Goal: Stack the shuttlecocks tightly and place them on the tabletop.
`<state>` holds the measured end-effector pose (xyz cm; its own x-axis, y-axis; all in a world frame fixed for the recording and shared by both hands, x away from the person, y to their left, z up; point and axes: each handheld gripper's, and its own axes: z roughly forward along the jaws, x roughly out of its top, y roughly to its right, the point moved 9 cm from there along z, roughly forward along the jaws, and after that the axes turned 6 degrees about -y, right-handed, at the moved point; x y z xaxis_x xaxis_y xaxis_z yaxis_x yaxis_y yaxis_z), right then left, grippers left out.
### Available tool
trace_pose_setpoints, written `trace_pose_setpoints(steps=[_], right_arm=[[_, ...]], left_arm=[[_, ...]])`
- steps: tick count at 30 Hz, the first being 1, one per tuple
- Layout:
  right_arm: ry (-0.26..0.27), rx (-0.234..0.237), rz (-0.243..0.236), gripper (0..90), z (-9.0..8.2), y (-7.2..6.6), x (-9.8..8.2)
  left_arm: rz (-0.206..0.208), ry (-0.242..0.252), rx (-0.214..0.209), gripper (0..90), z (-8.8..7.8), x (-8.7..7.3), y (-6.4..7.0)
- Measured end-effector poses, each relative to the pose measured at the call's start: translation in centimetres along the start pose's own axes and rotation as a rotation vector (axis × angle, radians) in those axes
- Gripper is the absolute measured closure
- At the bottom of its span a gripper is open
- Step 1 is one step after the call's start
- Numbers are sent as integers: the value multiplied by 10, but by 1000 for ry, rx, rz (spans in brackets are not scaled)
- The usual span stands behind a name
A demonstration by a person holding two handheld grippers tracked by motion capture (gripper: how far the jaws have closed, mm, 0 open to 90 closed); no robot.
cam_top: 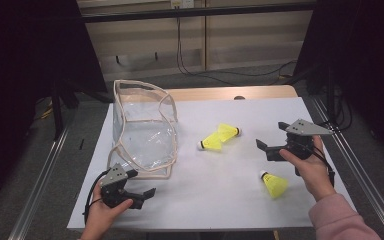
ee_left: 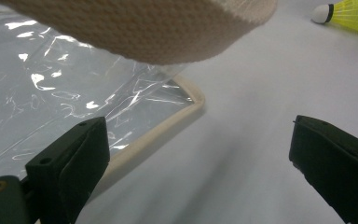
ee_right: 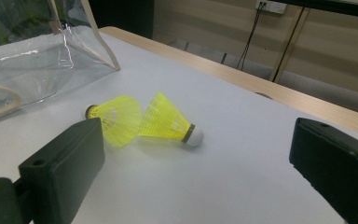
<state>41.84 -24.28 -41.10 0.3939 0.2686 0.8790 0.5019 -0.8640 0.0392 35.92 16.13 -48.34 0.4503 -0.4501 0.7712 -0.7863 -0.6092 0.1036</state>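
From my seat the clear plastic bag (cam_top: pixel 142 127) with cream fabric trim stands on the left half of the white table (cam_top: pixel 215 185), its mouth open upward and its walls sagging; through the transparent sides I see nothing inside it. My left gripper (cam_top: pixel 142 197) sits low near the table's front left corner, just in front of the bag, with its jaws spread wide and nothing between them. In the left gripper view the bag's cream-edged bottom corner (ee_left: pixel 168 123) lies just beyond the left jaw, and a band of the woven trim (ee_left: pixel 144 28) hangs close across the top. My right gripper (cam_top: pixel 272 140) is over the right side of the table, jaws also wide apart and empty, aimed toward the table's middle. Two yellow shuttlecocks (cam_top: pixel 219 137) lie there on their sides, their skirts touching and their cork ends pointing away from each other; the right gripper view shows that pair (ee_right: pixel 144 121) ahead between the jaws, with the bag off to the left behind them. A third yellow shuttlecock (cam_top: pixel 275 184) lies alone on the table near the right hand (cam_top: pixel 310 170), outside the bag like the others.
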Motion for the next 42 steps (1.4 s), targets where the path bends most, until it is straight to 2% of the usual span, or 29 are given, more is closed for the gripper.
trace_pose_setpoints(steps=[8,12,16,23,42], right_arm=[[-19,2,-3,32,12,-2,6],[-31,3,2,33,19,-5,8],[-44,10,-6,34,27,-8,11],[-64,13,-23,35,36,-11,14],[-114,33,-14,35,62,-20,24]], left_arm=[[3,-3,7,49,0,1,0],[1,4,-5,50,0,1,1],[8,-4,9,50,0,1,0],[11,1,0,49,0,1,1],[11,-3,-4,50,1,0,2]])
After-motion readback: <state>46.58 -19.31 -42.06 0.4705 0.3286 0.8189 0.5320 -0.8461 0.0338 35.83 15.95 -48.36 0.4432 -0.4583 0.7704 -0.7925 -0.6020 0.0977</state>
